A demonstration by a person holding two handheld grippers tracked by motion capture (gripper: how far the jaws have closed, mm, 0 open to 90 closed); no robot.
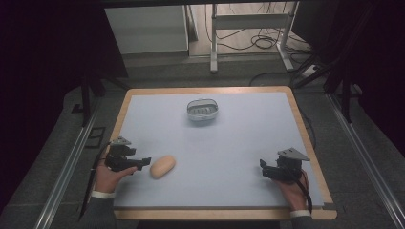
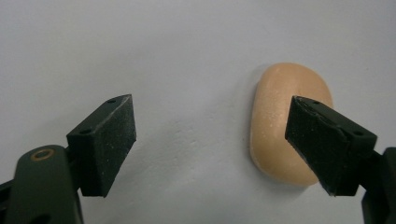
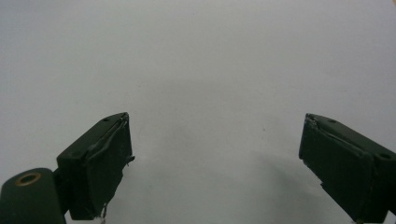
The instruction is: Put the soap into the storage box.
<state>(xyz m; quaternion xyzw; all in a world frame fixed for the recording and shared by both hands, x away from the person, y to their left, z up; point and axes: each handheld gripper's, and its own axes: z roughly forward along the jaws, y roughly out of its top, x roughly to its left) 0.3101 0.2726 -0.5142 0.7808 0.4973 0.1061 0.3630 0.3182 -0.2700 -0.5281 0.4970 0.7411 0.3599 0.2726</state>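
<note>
Soap: peach-coloured oval bar (image 1: 162, 166) lay flat on the tabletop (image 1: 229, 143), near the front-left corner, a little in from the left edge. In the left gripper view the bar (image 2: 275, 126) sat on the pale surface, partly behind the right-hand jaw, not between the two.

Left claw: left claw (image 1: 144, 161) was low over the tabletop at the front-left, held in a hand (image 1: 109, 177) that came in over the front edge. Its tips pointed toward the soap and stood just beside the bar's near end; contact could not be told from the high view. In its own view the left claw (image 2: 210, 135) stood wide, jaws well apart, nothing gripped.

Right claw: right claw (image 1: 263, 167) was near the front-right corner, close to the right edge, held in the other hand (image 1: 291, 188), well apart from the soap. In its own view the right claw (image 3: 215, 158) was spread wide over bare pale surface, nothing held.

Dish: small clear soap dish (image 1: 203, 109) with a ribbed floor stood toward the back edge, about midway along it, well apart from the bar and both claws.

Tabletop: pale sheet with a wooden border showing along all four edges.
</note>
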